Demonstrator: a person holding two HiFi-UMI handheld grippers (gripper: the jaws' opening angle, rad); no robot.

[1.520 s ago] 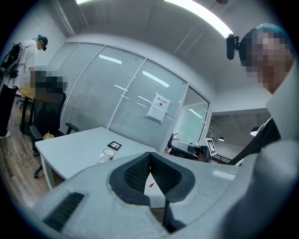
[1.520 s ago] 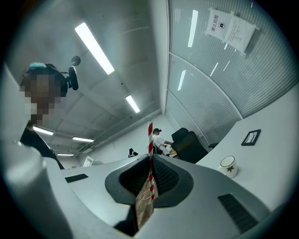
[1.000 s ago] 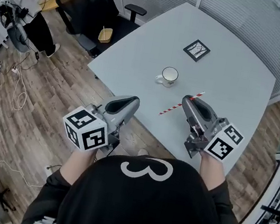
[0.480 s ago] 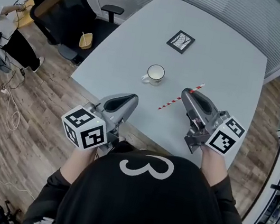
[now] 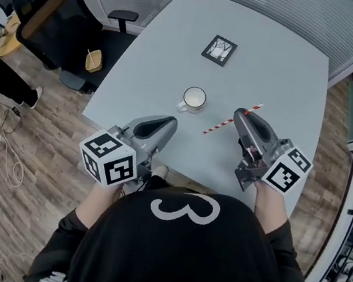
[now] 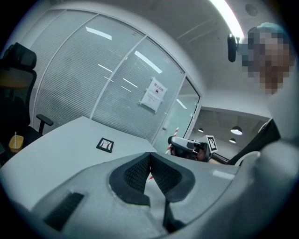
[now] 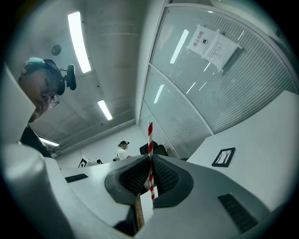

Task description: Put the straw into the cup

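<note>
Bright, even light falls from ceiling strips (image 7: 78, 42); shadows are soft. Both gripper views bend strongly and darken at the edges.

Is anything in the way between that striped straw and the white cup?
Nothing visible does. The straw, clamped in the right gripper, is just right of the cup, with only bare table between them; the framed card lies farther back.

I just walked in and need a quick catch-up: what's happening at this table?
A person holds a gripper in each hand. The right gripper is shut on a red-and-white straw, just right of the cup on the table. The left gripper is shut and empty. The straw is not in the cup yet.
</note>
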